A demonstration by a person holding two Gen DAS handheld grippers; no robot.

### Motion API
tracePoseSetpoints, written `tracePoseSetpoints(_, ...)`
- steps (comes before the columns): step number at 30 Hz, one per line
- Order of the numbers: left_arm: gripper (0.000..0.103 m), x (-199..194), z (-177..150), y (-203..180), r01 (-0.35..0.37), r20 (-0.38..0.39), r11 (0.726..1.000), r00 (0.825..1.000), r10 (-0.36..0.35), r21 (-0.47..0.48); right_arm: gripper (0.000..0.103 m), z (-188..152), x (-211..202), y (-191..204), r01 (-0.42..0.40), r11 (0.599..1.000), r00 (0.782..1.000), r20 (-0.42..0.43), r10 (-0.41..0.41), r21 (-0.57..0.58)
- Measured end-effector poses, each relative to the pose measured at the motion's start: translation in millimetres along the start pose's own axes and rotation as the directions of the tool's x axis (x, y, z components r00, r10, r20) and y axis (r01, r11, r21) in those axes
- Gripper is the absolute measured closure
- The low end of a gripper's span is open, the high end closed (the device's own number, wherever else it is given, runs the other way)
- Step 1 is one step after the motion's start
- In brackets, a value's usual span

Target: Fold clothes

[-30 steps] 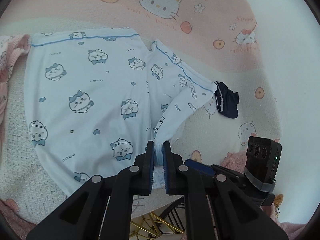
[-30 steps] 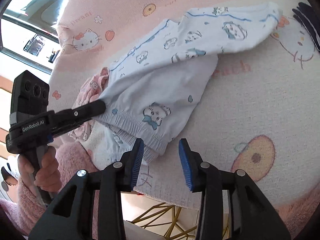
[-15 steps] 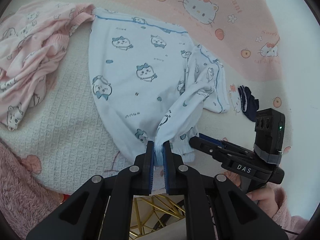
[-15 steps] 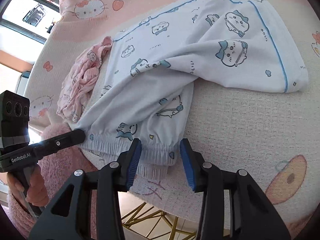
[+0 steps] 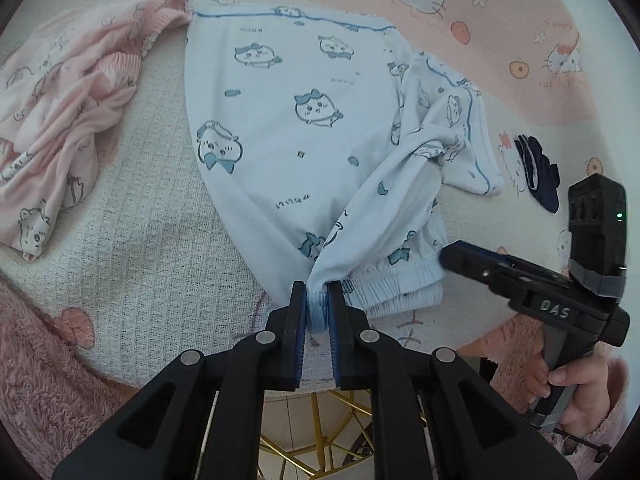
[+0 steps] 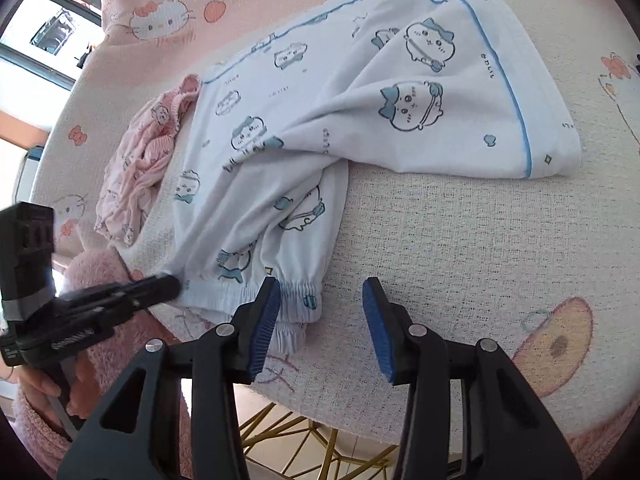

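Pink blanket (image 5: 152, 240) bears pyjamas (image 5: 304, 128); left tongs (image 5: 318, 312) clamp cuff, right tongs (image 6: 320, 320) gape beside.

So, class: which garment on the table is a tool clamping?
The pale blue pyjama trousers, cuff pinched in the left tool; the crumpled pink garment lies untouched.
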State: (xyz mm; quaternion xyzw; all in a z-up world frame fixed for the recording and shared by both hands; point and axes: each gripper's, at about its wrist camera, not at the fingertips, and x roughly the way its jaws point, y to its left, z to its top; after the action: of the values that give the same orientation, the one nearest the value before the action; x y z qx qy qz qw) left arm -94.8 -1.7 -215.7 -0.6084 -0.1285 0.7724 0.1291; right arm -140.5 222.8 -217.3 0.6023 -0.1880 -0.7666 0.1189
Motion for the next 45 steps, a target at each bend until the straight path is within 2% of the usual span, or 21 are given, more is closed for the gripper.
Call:
tracePoseSetpoints(5,0.090,-7,5,-2,-0.007,0.010,1.000,1.000,0.007,-0.005,0.058,-4,3,8,0.037,0.998,0.999,-0.021,-0.038,-0.057)
tracePoseSetpoints(9,0.089,4,4,3,-0.079,-0.086,0.997,0.993,0.079,0.005,0.059,-9,-1,2,0.025,0.999,0.999,-0.036,-0.026,-0.043)
tracePoseSetpoints(12,0.088,2,0,8,-0.104,-0.088,0.995,0.991,0.104,0.002,0.059,-9,-8,0,0.002,1.000,1.000,-0.021,-0.002,-0.018)
tracePoseSetpoints(15,0.088,-12,2,6,-0.052,-0.020,0.999,0.998,0.052,0.008,0.059,-5,-19,7,-0.012,0.999,0.999,0.046,0.014,-0.039)
tracePoseSetpoints(17,0.088,-11,6,1,-0.016,-0.007,0.999,1.000,0.016,0.035,0.058,-2,-20,11,-0.013,0.999,0.997,0.078,0.017,-0.046)
tracePoseSetpoints(19,0.088,-1,11,-2,-0.012,-0.016,0.999,1.000,0.013,0.045,0.058,1,-11,13,-0.002,0.999,0.998,0.055,0.005,-0.049)
tracePoseSetpoints(21,0.088,11,14,-2,-0.027,-0.038,0.999,0.999,0.028,0.038,0.058,-1,2,12,0.057,0.997,0.998,0.003,-0.057,-0.057)
tracePoseSetpoints(24,0.088,21,10,-2,-0.053,-0.059,0.997,0.997,0.056,0.051,0.058,-5,1,14,0.073,0.994,0.997,-0.001,-0.073,-0.085)
tracePoseSetpoints(30,0.090,24,0,5,-0.044,-0.087,0.999,0.995,0.046,0.028,0.058,-14,-3,6,0.067,0.995,0.997,-0.025,-0.069,-0.076)
tracePoseSetpoints(34,0.092,24,-6,9,-0.031,-0.100,0.999,0.995,0.032,0.007,0.058,-11,-9,5,0.014,0.999,1.000,0.009,-0.014,-0.045)
tracePoseSetpoints(37,0.093,23,-9,7,-0.032,-0.100,0.999,0.994,0.033,0.009,0.057,-5,-10,3,-0.028,1.000,0.999,0.039,0.028,-0.006)
tracePoseSetpoints(40,0.092,13,-10,5,-0.010,-0.082,1.000,0.997,0.010,0.004,0.054,-3,-2,4,0.001,1.000,1.000,0.012,-0.001,-0.019)
tracePoseSetpoints(43,0.091,-1,-5,-5,0.001,-0.048,0.998,0.999,0.001,0.055,0.054,-8,-3,9,0.046,0.997,0.999,-0.024,-0.047,-0.057)
tracePoseSetpoints(45,0.090,-5,-1,-19,-0.011,-0.026,0.994,1.000,0.014,0.112,0.054,-15,-10,2,0.046,0.998,0.999,-0.015,-0.047,-0.038)
